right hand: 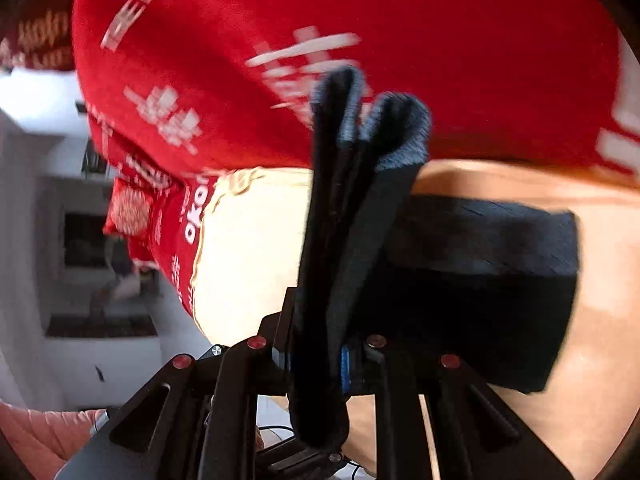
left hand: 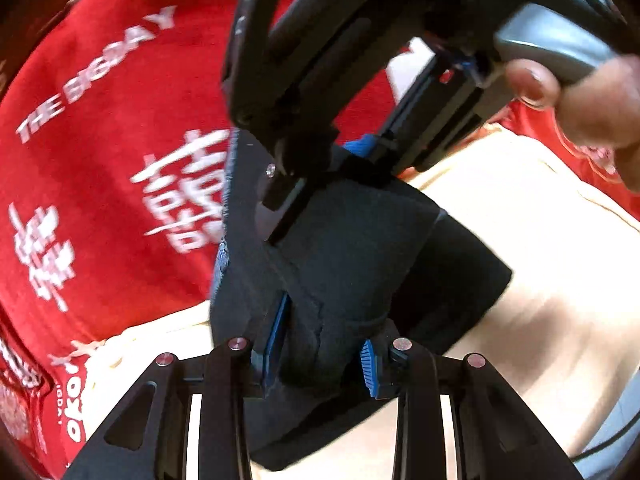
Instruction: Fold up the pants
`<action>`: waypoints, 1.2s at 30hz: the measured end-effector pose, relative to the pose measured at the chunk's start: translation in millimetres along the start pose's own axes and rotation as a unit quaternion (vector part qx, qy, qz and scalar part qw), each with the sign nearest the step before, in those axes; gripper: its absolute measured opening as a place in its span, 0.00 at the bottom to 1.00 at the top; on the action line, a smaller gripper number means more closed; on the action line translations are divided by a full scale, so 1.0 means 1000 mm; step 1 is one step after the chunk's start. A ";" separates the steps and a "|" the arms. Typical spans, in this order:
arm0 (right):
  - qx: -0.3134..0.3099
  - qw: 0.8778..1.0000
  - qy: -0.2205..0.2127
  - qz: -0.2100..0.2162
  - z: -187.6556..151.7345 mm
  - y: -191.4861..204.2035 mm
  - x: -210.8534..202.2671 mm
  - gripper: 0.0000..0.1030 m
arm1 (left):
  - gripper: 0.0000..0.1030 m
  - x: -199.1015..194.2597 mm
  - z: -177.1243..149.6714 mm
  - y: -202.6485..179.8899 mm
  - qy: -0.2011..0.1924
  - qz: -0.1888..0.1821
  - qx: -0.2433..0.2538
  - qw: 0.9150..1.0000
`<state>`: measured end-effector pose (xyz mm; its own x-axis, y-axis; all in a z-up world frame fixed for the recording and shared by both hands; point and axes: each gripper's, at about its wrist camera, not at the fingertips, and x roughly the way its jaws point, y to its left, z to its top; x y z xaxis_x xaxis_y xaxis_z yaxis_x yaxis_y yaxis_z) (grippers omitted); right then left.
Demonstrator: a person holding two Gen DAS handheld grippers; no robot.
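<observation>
Both grippers, left gripper (left hand: 320, 354) and right gripper (right hand: 316, 360), jaws narrow, clamping dark pants (left hand: 352, 248) fabric.

Red blanket (left hand: 104, 128), white print: "THE BIG DAY" in capitals, beside large Chinese characters, blurred. Near the blanket's lower edge, a partly cut-off word reading "okoo". Same blanket in the right wrist view (right hand: 240, 20): "oko" legible, remaining lettering smeared.

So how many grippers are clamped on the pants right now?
2. The left gripper pinches the dark pants near the lower fold; the right gripper grips a bunched edge beside it. None looks hidden.
</observation>
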<state>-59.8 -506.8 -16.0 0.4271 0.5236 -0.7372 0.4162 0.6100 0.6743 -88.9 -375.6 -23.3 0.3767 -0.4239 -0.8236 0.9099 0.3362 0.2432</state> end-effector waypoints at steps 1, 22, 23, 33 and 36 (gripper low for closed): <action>0.008 1.000 -0.004 0.003 -0.003 -0.013 -0.005 0.17 | 0.32 0.004 0.002 -0.009 0.005 -0.001 0.005 1.000; 0.123 0.992 -0.010 -0.007 -0.044 -0.157 0.018 0.19 | 0.64 0.061 -0.006 -0.096 0.086 -0.013 0.078 0.993; 0.121 0.993 -0.012 -0.012 -0.045 -0.156 0.016 0.19 | 0.64 0.056 -0.007 -0.089 0.084 -0.017 0.072 0.994; 0.081 0.982 -0.045 -0.164 -0.062 -0.114 0.007 0.32 | 0.64 0.036 -0.020 -0.011 0.139 -0.056 -0.053 0.987; 0.054 0.970 -0.069 -0.226 -0.074 -0.097 -0.001 0.32 | 0.64 0.039 -0.027 0.021 0.163 -0.065 -0.111 0.978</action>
<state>-159.9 -523.0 -83.6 0.2816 0.1277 -0.9510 0.6639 0.6896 0.2893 -59.9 -362.3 -64.7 0.1509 -0.1964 -0.9688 0.8723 0.4875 0.0370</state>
